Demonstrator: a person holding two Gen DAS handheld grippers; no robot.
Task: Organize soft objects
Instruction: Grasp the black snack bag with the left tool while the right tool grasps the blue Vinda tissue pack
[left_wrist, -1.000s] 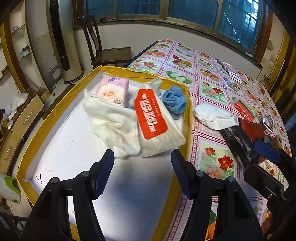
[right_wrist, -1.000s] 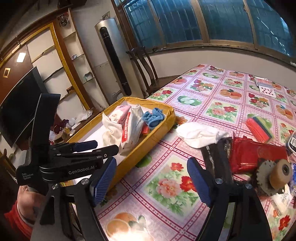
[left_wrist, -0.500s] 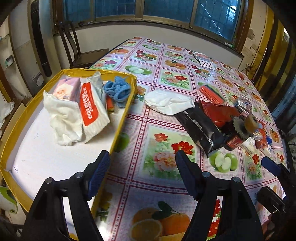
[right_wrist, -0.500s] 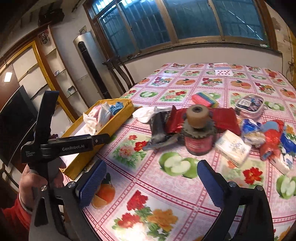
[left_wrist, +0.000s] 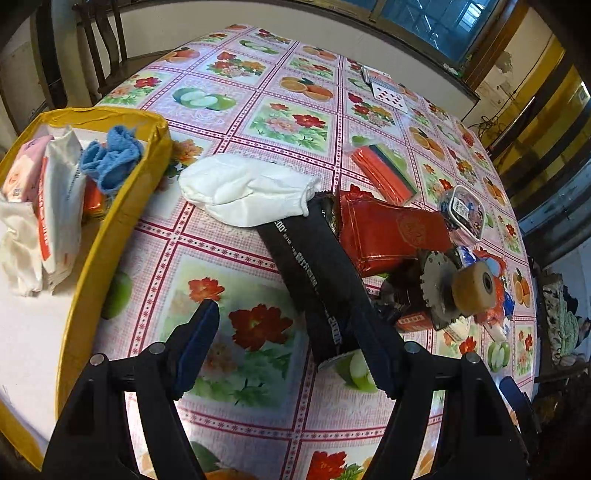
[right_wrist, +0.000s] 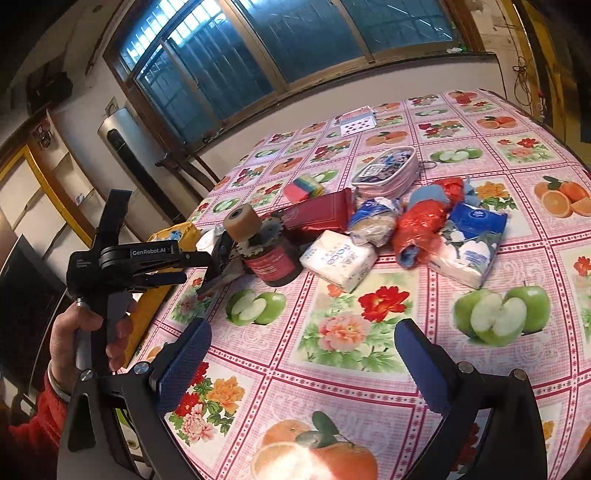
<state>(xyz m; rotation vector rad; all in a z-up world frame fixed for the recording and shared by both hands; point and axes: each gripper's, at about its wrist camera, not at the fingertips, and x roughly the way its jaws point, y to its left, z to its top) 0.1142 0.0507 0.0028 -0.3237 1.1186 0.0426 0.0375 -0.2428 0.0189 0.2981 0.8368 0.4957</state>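
A yellow box (left_wrist: 110, 236) at the left holds a white wipes pack (left_wrist: 62, 206), a pink tissue pack (left_wrist: 26, 170), a blue cloth (left_wrist: 110, 158) and a white cloth (left_wrist: 18, 243). A white cloth (left_wrist: 247, 194) lies on the table just right of the box, partly over a black packet (left_wrist: 314, 273). My left gripper (left_wrist: 284, 332) hovers open and empty above the tablecloth, short of that packet. My right gripper (right_wrist: 301, 354) is open and empty too, near a white tissue pack (right_wrist: 338, 258), a blue-white tissue pack (right_wrist: 469, 247) and a red plastic bag (right_wrist: 417, 229).
A dark jar topped with a tape roll (right_wrist: 269, 254), a red packet (left_wrist: 391, 232), a clear lidded tub (right_wrist: 388, 170), coloured sponges (left_wrist: 384, 173) and playing cards (right_wrist: 358, 122) lie on the fruit-print table (right_wrist: 332, 369). A hand (right_wrist: 92, 332) grips the left tool's handle. A chair (left_wrist: 103, 48) stands beyond the box.
Both views have swung right, from the yellow box to the pile on the table. The left gripper has left the box and hangs over the tablecloth. Both stay open.
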